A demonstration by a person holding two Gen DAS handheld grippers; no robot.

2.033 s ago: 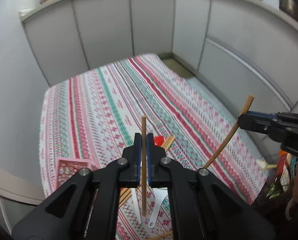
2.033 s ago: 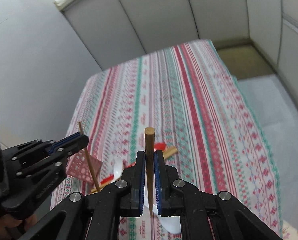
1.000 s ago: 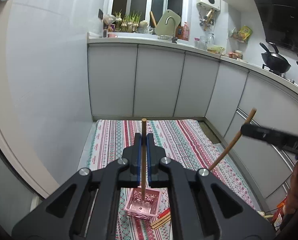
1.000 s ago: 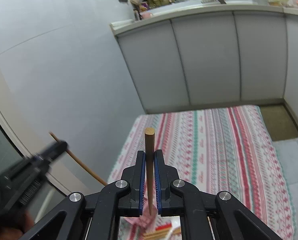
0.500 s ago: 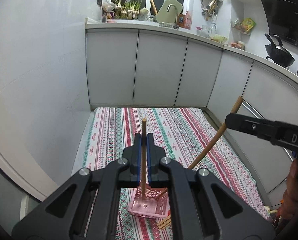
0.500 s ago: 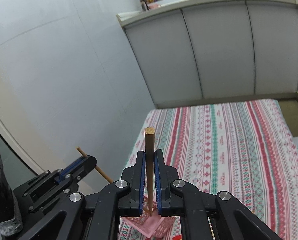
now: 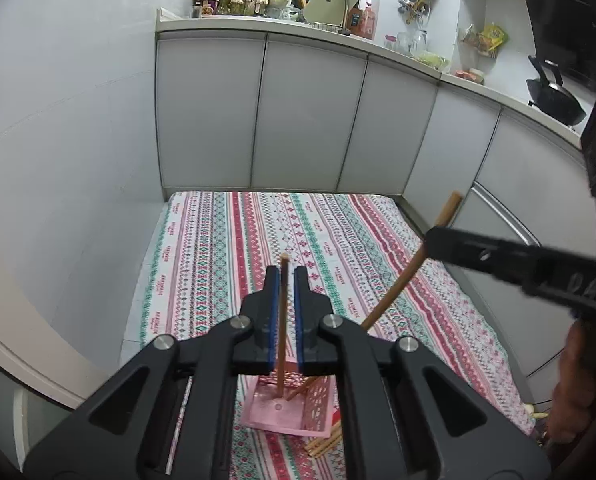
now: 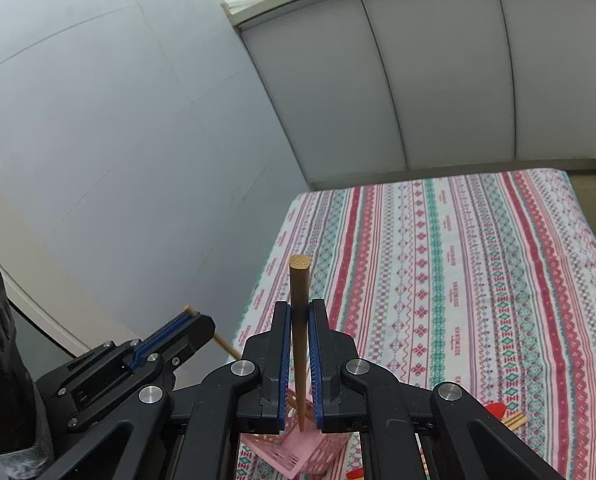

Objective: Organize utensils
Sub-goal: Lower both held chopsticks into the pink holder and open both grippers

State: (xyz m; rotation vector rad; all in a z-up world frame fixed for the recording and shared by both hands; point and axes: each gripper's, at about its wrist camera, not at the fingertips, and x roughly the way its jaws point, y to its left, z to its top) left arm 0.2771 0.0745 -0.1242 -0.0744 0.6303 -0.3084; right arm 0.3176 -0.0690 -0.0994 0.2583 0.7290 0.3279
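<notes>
My left gripper (image 7: 285, 276) is open; a thin wooden chopstick (image 7: 283, 320) stands loose between its blue pads, its lower end inside the pink basket (image 7: 294, 412). My right gripper (image 8: 298, 312) is shut on a thicker wooden chopstick (image 8: 299, 320), whose lower tip points into the pink basket (image 8: 298, 452). In the left wrist view the right gripper (image 7: 434, 246) holds its chopstick (image 7: 402, 284) slanting down into the basket. The left gripper (image 8: 194, 320) shows at lower left in the right wrist view.
The basket stands on a striped patterned cloth (image 7: 338, 240). More wooden chopsticks (image 7: 324, 444) and a red-handled utensil (image 8: 494, 410) lie beside the basket. White cabinets (image 7: 310, 120) and a wall (image 8: 118, 160) bound the cloth.
My left gripper's pads have parted, releasing the thin chopstick, which now stands in the basket. Both grippers moved lower over the basket; the right stays shut on its chopstick.
</notes>
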